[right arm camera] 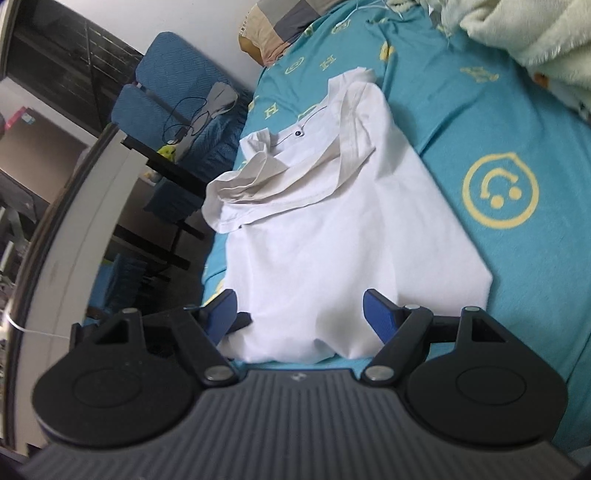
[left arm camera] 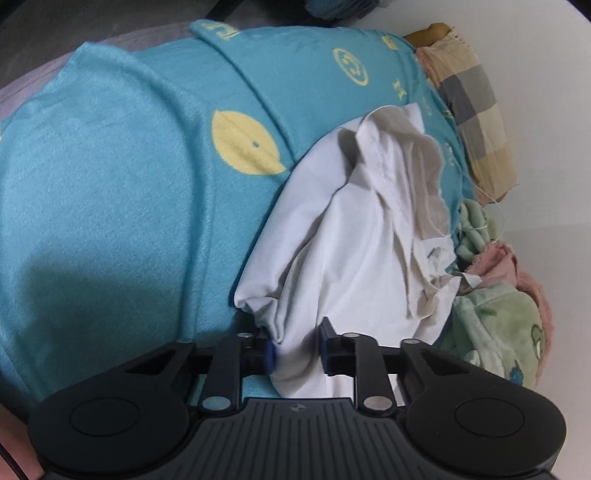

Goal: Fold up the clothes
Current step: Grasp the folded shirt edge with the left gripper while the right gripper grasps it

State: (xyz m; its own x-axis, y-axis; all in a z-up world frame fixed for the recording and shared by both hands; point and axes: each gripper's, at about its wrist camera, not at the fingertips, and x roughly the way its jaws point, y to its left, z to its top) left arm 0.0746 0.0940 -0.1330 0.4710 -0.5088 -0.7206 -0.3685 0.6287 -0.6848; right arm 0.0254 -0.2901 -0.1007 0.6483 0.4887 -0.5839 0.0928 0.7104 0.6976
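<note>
A white T-shirt (left arm camera: 354, 229) lies crumpled on a teal bedsheet (left arm camera: 110, 177) printed with yellow figures. In the left wrist view my left gripper (left arm camera: 297, 350) is shut on a bunched fold at the shirt's near edge, with fabric squeezed between the blue pads (left arm camera: 269, 354). The right wrist view shows the same T-shirt (right arm camera: 332, 229) spread flatter, its collar end and a rumpled sleeve at the far side. My right gripper (right arm camera: 301, 314) stands open over the near hem, and the cloth lies loose between its blue fingers (right arm camera: 380, 314).
A checked pillow (left arm camera: 476, 110), a green plush blanket (left arm camera: 495, 325) and a pink towel (left arm camera: 517, 266) crowd the shirt's right side. A cream fluffy blanket (right arm camera: 517, 29) lies far right. The bed drops off at the left towards a blue chair (right arm camera: 173, 92) and dark furniture (right arm camera: 162, 177).
</note>
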